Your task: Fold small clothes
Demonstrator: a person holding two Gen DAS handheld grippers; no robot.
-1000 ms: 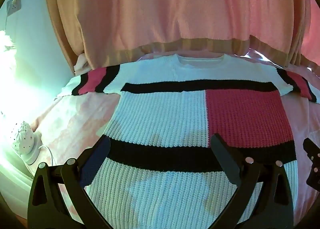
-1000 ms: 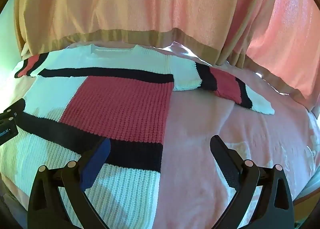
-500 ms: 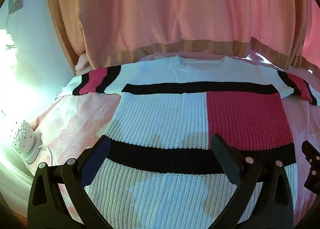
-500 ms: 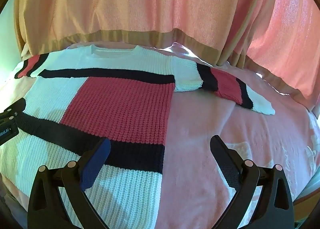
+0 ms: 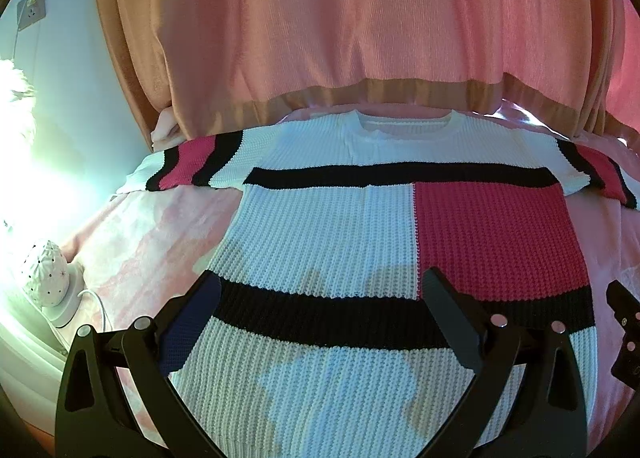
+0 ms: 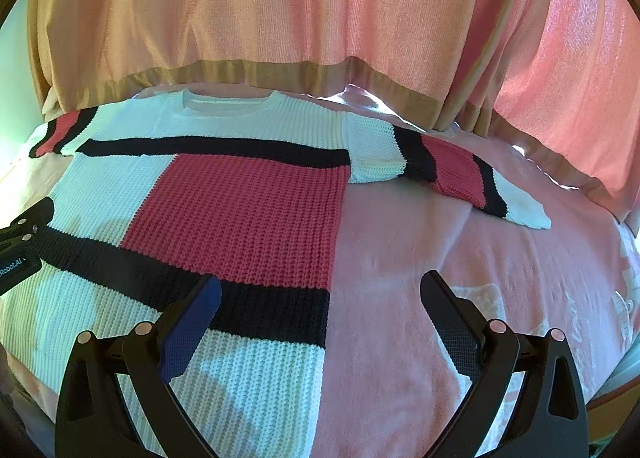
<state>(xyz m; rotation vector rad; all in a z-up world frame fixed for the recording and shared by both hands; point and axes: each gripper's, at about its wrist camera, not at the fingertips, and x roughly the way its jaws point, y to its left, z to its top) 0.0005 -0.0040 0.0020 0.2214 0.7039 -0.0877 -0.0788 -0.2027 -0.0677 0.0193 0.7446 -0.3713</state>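
Observation:
A knitted sweater (image 5: pixel 332 234) in white, black and pink-red blocks lies flat and spread out on a pink bed cover, collar at the far side, both short sleeves out to the sides. It also shows in the right wrist view (image 6: pixel 240 213), with its right sleeve (image 6: pixel 452 173) stretched over the cover. My left gripper (image 5: pixel 320 294) is open and empty, hovering above the sweater's lower white part. My right gripper (image 6: pixel 320 294) is open and empty above the sweater's lower right edge. Each gripper shows at the other view's edge, the right gripper (image 5: pixel 624 334) and the left gripper (image 6: pixel 20 246).
The pink bed cover (image 6: pixel 480 258) spreads to the right of the sweater. Pink and tan curtains (image 5: pixel 360 17) hang along the far edge of the bed. A white dotted lamp (image 5: pixel 48 278) with a cord stands at the left, beside a pale wall.
Both grippers have drawn back slightly and risen a little, so the sweater sits a bit lower in both views. The sweater has not moved and both grippers stay open.

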